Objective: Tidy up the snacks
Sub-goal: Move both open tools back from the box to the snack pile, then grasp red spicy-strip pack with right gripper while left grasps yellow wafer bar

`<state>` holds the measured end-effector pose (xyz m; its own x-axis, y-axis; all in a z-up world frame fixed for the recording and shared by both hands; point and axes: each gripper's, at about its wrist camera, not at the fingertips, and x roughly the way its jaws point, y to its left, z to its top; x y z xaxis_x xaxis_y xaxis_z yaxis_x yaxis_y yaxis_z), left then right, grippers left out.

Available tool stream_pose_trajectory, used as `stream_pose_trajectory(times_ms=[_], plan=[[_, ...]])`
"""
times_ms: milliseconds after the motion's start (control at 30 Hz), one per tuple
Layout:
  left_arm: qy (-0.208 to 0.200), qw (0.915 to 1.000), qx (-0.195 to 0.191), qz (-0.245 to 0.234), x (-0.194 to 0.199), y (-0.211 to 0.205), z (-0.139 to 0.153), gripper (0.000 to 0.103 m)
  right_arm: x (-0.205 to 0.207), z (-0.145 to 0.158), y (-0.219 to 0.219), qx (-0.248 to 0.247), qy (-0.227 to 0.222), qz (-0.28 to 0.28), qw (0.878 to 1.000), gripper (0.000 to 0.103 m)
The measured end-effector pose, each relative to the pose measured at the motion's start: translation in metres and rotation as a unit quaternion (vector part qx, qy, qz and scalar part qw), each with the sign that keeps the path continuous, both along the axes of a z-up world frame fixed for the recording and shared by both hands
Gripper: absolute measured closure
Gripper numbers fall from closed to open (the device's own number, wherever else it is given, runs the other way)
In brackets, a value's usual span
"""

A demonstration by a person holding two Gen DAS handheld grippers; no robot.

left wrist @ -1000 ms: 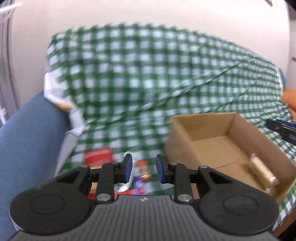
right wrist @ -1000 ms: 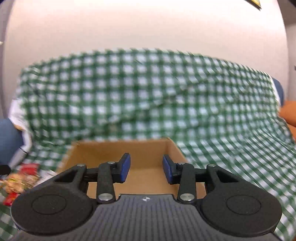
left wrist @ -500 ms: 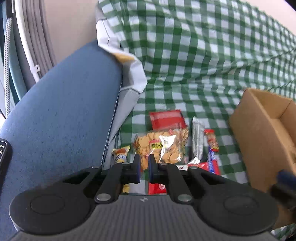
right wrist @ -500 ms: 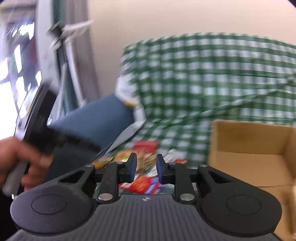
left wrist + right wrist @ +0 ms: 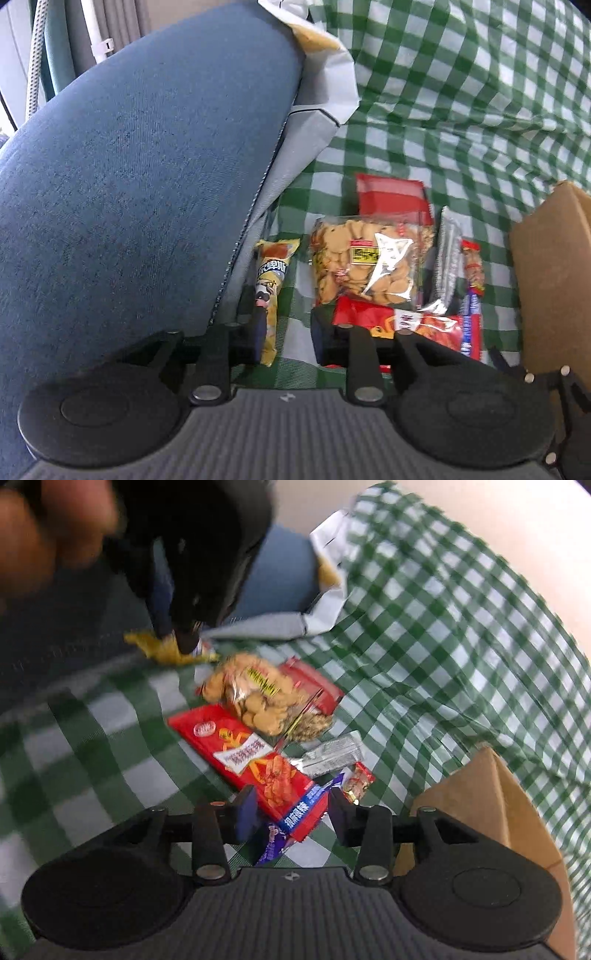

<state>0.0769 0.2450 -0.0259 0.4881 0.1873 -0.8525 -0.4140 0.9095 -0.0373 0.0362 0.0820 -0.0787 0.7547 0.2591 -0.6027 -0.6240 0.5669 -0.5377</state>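
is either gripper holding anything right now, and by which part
Nothing is gripped yet. The left hand-held gripper is open astride the near end of the yellow snack stick; the right hand-held gripper is open over the red packet.

Green-white checked cloth, blue armrest

Snacks left of box

Surface: green-and-white checked cloth spread over a blue sofa.
Snacks on cloth: yellow wrapper, cookie bag, red packets, silver wrapper.
Right edge: cardboard box.
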Motion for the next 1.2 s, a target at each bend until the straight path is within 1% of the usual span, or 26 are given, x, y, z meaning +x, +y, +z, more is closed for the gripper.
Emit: stream_pose_trajectory(times_ms=[67,167,267,367,433,467,500,567,633,667,700,767,867,900,967,1000,1067,1133,1167,1200], plan=[[0.005,1.0000,0.004,-0.004,0.006,-0.003,-0.004,0.074,0.004,-0.008,0.006,-0.019,-0.004,0.008,1.000,0.059],[0.015,0.9998,0.012,-0.006,0.014,-0.005,-0.009,0.074,0.008,-0.021,0.015,-0.047,0.004,0.020,0.999,0.059],[0.016,0.9996,0.024,-0.008,0.018,-0.007,-0.010,0.074,0.010,-0.026,0.017,-0.059,0.011,0.027,0.998,0.059],[0.028,0.9976,0.060,-0.021,0.024,-0.016,-0.015,0.074,0.010,-0.028,0.017,-0.065,0.000,0.031,0.997,0.060],[0.035,0.9937,0.100,-0.037,0.027,-0.024,-0.016,0.074,0.012,-0.029,0.017,-0.068,-0.002,0.032,0.997,0.061],[0.039,0.9920,0.112,-0.042,0.028,-0.026,-0.018,0.074,0.013,-0.029,0.017,-0.068,-0.003,0.032,0.997,0.066],[0.045,0.9907,0.120,-0.046,0.029,-0.028,-0.020,0.074,0.013,-0.030,0.016,-0.068,-0.002,0.032,0.997,0.077],[0.058,0.9881,0.133,-0.051,0.032,-0.029,-0.025,0.074,0.014,-0.028,0.014,-0.064,-0.001,0.035,0.997,0.080],[0.064,0.9867,0.138,-0.057,0.033,-0.029,-0.030,0.076,0.011,-0.025,0.013,-0.058,-0.004,0.039,0.998,0.084],[0.067,0.9866,0.137,-0.057,0.034,-0.026,-0.032,0.081,0.010,-0.023,0.012,-0.055,-0.007,0.041,0.998,0.085],[0.069,0.9866,0.138,-0.053,0.034,-0.025,-0.033,0.094,0.010,-0.021,0.011,-0.052,-0.011,0.041,0.998,0.086],[0.065,0.9895,0.122,-0.041,0.031,-0.017,-0.032,0.103,0.009,-0.015,0.007,-0.043,-0.013,0.039,0.998,0.087],[0.034,0.9962,0.075,-0.030,0.021,-0.004,-0.022,0.103,0.007,-0.004,-0.003,-0.022,0.000,0.028,0.999,0.088],[0.026,0.9973,0.062,-0.029,0.017,-0.002,-0.020,0.103,0.006,0.001,-0.007,-0.009,0.009,0.023,1.000,0.089],[0.003,0.9996,0.021,-0.019,0.006,0.006,-0.013,0.103,0.002,0.012,-0.016,0.017,0.031,0.013,0.999,0.091],[-0.009,0.9999,-0.002,-0.011,0.000,0.010,-0.010,0.103,0.000,0.019,-0.021,0.032,0.046,0.006,0.998,0.096],[-0.028,0.9989,-0.037,0.000,-0.011,0.017,-0.004,0.103,-0.007,0.030,-0.032,0.063,0.069,-0.015,0.996,0.097],[-0.043,0.9961,-0.077,0.005,-0.019,0.019,0.000,0.103,-0.016,0.036,-0.042,0.081,0.090,-0.030,0.992,0.097],[-0.049,0.9945,-0.093,0.006,-0.023,0.018,0.003,0.103,-0.022,0.040,-0.047,0.092,0.102,-0.035,0.990,0.097],[-0.053,0.9941,-0.094,0.008,-0.028,0.017,0.005,0.103,-0.027,0.042,-0.051,0.101,0.110,-0.041,0.988,0.097]])
